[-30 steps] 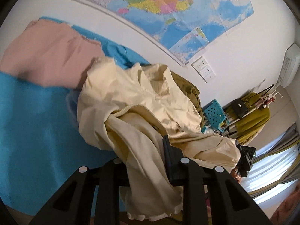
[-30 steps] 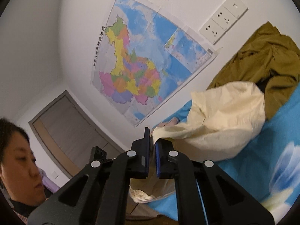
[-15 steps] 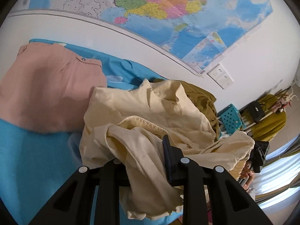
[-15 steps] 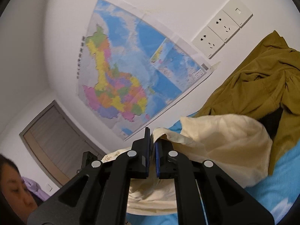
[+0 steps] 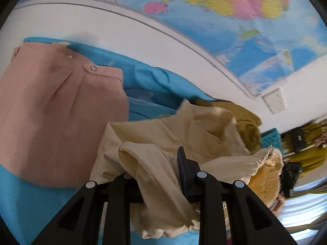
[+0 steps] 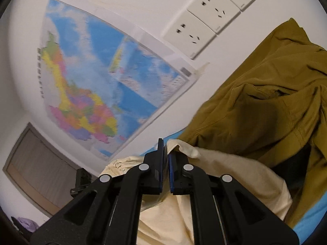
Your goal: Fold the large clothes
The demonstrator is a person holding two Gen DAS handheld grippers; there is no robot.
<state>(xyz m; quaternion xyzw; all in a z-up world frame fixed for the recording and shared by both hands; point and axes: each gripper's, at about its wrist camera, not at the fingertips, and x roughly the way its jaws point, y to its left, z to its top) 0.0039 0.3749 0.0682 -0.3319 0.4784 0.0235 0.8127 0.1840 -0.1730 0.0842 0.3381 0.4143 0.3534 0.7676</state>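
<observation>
A crumpled cream garment (image 5: pixel 163 134) lies on the blue sheet (image 5: pixel 24 200) in the left wrist view. My left gripper (image 5: pixel 155 163) is shut on a thick bunch of its cloth; the left finger is hidden under the fabric. In the right wrist view the same cream garment (image 6: pixel 235 175) hangs from my right gripper (image 6: pixel 166 155), which is shut on an edge of it. The cloth drapes down over the right finger.
A folded pink garment (image 5: pixel 51 110) lies on the sheet to the left. An olive-brown garment (image 6: pixel 265 102) is heaped against the wall to the right, also in the left wrist view (image 5: pixel 245 126). A map (image 6: pixel 98 81) and wall sockets (image 6: pixel 204 20) are on the wall.
Both grippers have moved forward toward the wall with the cream garment held. The pink and olive garments now look closer and larger. The person's face has left the right wrist view.
</observation>
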